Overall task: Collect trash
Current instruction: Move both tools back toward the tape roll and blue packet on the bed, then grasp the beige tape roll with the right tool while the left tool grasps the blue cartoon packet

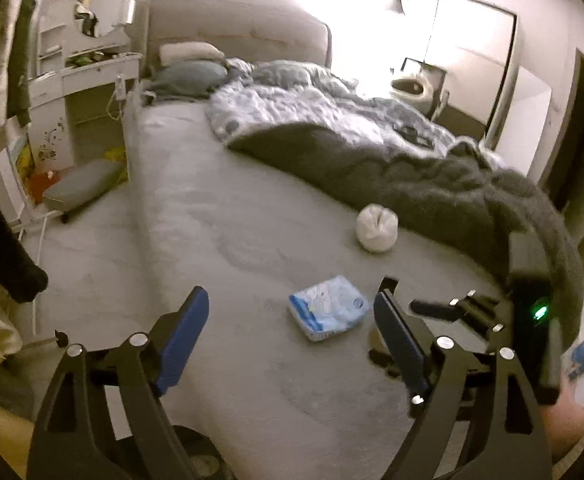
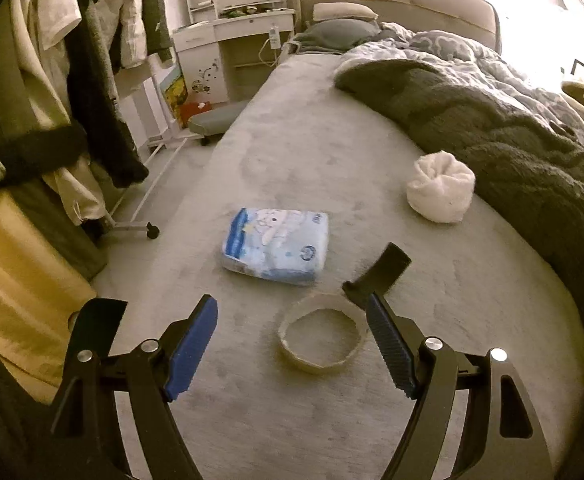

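Observation:
A blue and white tissue pack (image 1: 328, 307) (image 2: 278, 245) lies flat on the grey bed (image 1: 220, 208). A white crumpled wad (image 1: 376, 227) (image 2: 440, 187) sits beyond it, by the dark blanket's edge. A beige tape ring (image 2: 322, 333) lies just ahead of my right gripper (image 2: 292, 344), which is open and empty above the bed. My left gripper (image 1: 288, 336) is open and empty, with the tissue pack just beyond its fingertips. The right gripper's body (image 1: 471, 312) shows at the right of the left wrist view.
A dark fleece blanket and patterned quilt (image 1: 371, 140) cover the bed's right side. Clothes hang on a wheeled rack (image 2: 72, 80) to the left. A white dressing table (image 1: 88, 76), a grey cushion (image 1: 80, 186) and coloured items stand on the floor at the left.

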The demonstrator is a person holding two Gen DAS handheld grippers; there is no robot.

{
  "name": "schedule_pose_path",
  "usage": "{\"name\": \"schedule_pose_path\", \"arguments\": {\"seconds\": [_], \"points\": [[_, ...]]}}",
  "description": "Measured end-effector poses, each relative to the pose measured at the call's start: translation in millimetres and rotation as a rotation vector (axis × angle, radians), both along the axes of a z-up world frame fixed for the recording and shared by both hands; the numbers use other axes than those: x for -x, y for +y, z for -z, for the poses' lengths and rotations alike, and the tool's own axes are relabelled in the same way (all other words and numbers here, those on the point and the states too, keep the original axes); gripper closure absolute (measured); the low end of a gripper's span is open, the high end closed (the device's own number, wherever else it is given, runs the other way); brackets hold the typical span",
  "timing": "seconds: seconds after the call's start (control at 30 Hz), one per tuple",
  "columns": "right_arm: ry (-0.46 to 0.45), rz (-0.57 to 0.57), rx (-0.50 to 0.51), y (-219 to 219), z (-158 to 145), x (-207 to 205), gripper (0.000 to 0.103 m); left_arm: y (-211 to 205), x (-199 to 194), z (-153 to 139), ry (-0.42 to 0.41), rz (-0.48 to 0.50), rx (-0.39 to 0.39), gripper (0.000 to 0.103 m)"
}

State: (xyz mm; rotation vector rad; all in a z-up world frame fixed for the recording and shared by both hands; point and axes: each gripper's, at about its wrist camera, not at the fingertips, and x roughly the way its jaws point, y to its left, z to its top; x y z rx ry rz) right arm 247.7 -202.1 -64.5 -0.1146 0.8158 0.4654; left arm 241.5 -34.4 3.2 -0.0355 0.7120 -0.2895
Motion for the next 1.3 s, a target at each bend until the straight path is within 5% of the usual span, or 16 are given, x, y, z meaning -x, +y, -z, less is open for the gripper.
{"name": "schedule_pose_path", "arguments": {"seconds": [0.27,0.63,0.83,1.3], "points": [[0.011,0.009,-0.003,-2.4,3.1,-3.8,0.025,-5.1,-27.5,31.2,0.047,0.090,-0.086,0.010],[0.077,0.029,-0.015,-11.7,22.3,-12.2,0.026,-8.3,-48.8,50.4,0.146,0.067,-0.028,0.008],[0.093,0.031,-0.009,-15.0,28.8,-13.1,0.050,-17.2,-54.0,49.6,0.152,0.061,-0.005,0.007],[0.065,0.013,-0.070,-38.0,9.9,-0.8,0.052,-59.6,-62.0,60.8,0.178,0.077,-0.032,0.007]]}}
